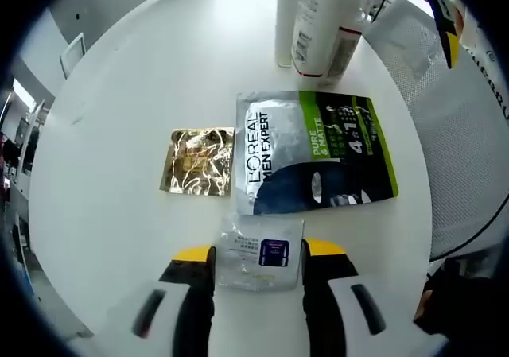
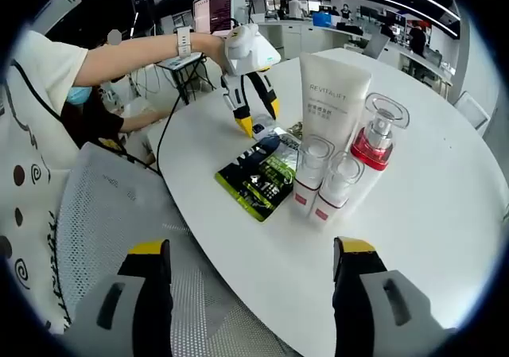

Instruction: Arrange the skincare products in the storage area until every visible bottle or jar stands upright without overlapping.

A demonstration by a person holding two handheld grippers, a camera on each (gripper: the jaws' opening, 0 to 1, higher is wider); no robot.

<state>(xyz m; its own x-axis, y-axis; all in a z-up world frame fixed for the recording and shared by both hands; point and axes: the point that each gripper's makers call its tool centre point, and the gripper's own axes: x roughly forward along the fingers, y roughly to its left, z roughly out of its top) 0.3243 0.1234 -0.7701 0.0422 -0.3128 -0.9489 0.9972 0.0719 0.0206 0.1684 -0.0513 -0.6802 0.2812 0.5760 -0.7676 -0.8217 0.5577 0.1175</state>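
While the left claw (image 1: 258, 255) hangs low over the round white bench (image 1: 103, 174), its yellow-tipped jaws sit spread apart with a small silvery sachet (image 1: 261, 253) lying flat right between them. I can't tell if the tips actually touch the packet, but the jaws are clearly not pinched on it. Just past that sachet, further out from the claw, there's a big L'Oreal Men Expert pouch (image 1: 314, 152) lying flat, grey and dark with a green strip. A crinkly gold foil sachet (image 1: 199, 161) sits just to the left of the pouch. Way ahead, beyond the pouch, a white tube (image 1: 324, 31) stands upright next to another white container.

Over in the right gripper view, the right claw (image 2: 250, 252) is wide open with nothing in it, hanging off the bench edge above a white mesh chair (image 2: 103, 214). Ahead of it and a bit right, the upright stuff is bunched together: a Revitalift tube (image 2: 334, 95), a clear pump bottle with a red collar (image 2: 374, 146), and two small clear-capped bottles with red bases (image 2: 306, 178) in front, all close or touching. The green and dark pouch lies flat just left of them. Beyond that the other claw points down at the bench, held by a person's hand (image 2: 211, 47) wearing a watch.
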